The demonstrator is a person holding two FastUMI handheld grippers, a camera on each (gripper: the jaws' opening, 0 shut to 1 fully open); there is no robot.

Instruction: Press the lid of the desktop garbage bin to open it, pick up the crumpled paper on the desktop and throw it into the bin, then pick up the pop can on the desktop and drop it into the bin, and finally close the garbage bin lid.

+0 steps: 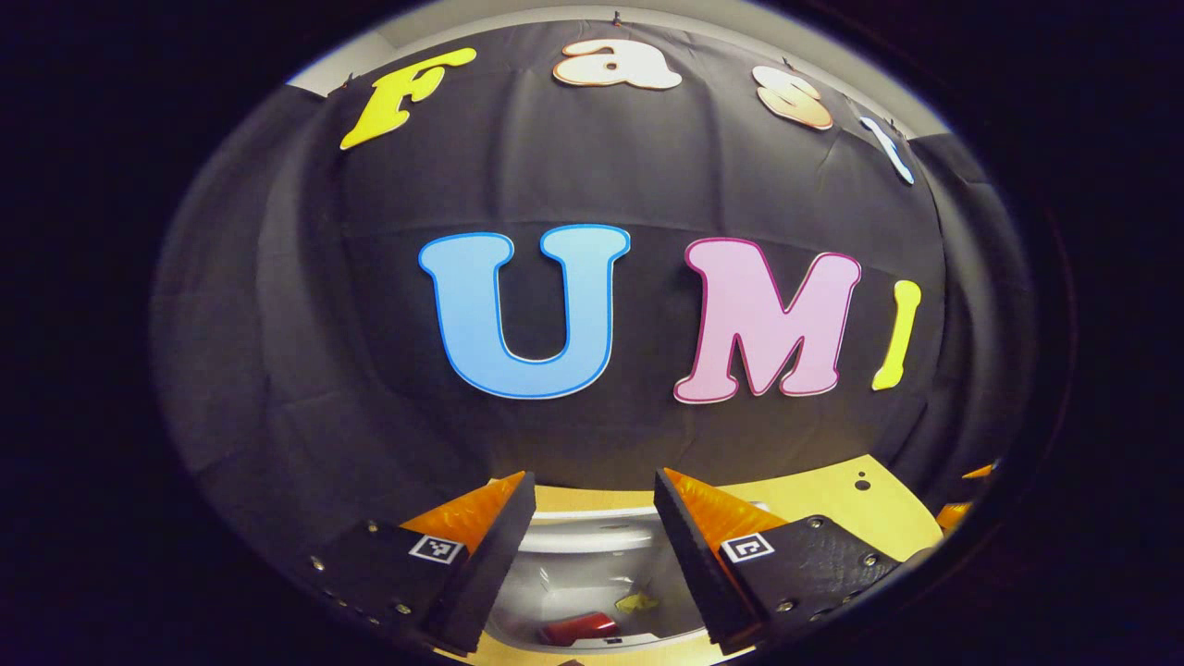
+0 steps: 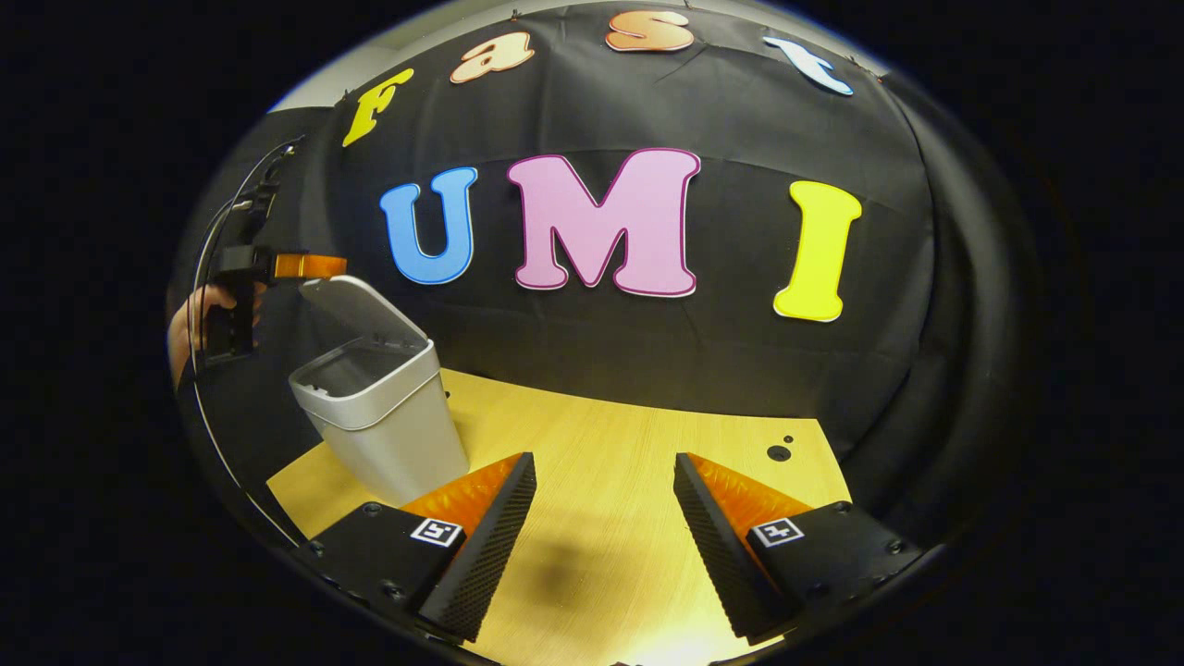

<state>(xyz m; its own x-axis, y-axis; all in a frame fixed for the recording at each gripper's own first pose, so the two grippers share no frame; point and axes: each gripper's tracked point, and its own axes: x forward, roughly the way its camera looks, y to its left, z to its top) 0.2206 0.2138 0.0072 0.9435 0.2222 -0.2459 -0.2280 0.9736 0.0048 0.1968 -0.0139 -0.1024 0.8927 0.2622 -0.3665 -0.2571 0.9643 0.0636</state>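
Note:
The grey desktop bin (image 2: 379, 421) stands at the left on the wooden table (image 2: 610, 518), its lid (image 2: 356, 301) tilted up and open. A hand (image 2: 196, 324) holds my left gripper (image 2: 319, 267) just above the lid's top edge. In the left gripper view, my left gripper (image 1: 592, 481) is open over the bin (image 1: 592, 541). Down inside lie a red pop can (image 1: 578, 629) and a yellowish crumpled paper (image 1: 636, 603). My right gripper (image 2: 603, 458) stands open above bare table to the right of the bin, with nothing between its fingers.
The table's far edge meets the black cloth wall. Small dark holes (image 2: 779, 452) mark the tabletop at the far right. A thin cable (image 2: 199, 277) arcs down the left side behind the bin. A strip of table (image 1: 832, 504) shows right of the bin.

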